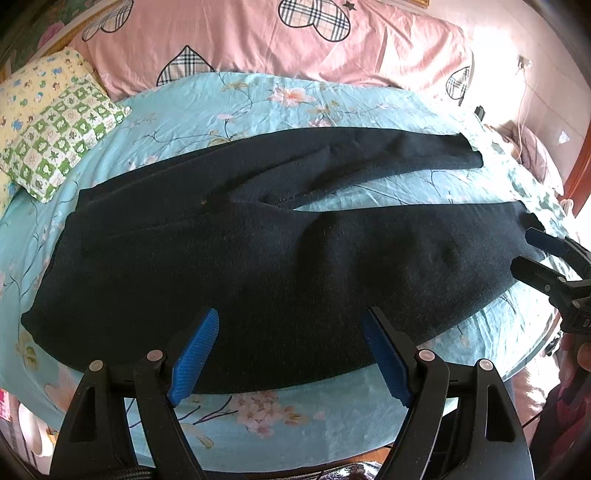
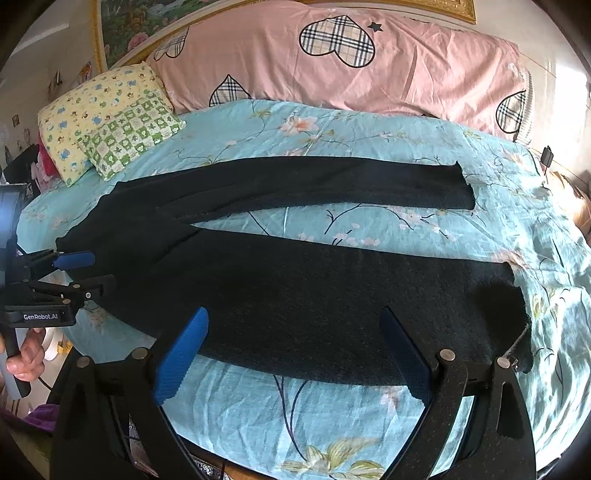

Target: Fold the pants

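My left gripper and right gripper, ribbed blue pads spread wide and empty, hang over the near edge of dark knit pants lying flat, legs splayed, on the floral turquoise sheet.

Bed fills most of both views, w/ turquoise floral sheet across centre; pink duvet w/ plaid hearts bunched along top; two pillows upper left, yellow print under green checked one; gilt-framed floral picture on wall, top left; strong daylight at right edge; white cable upper right.
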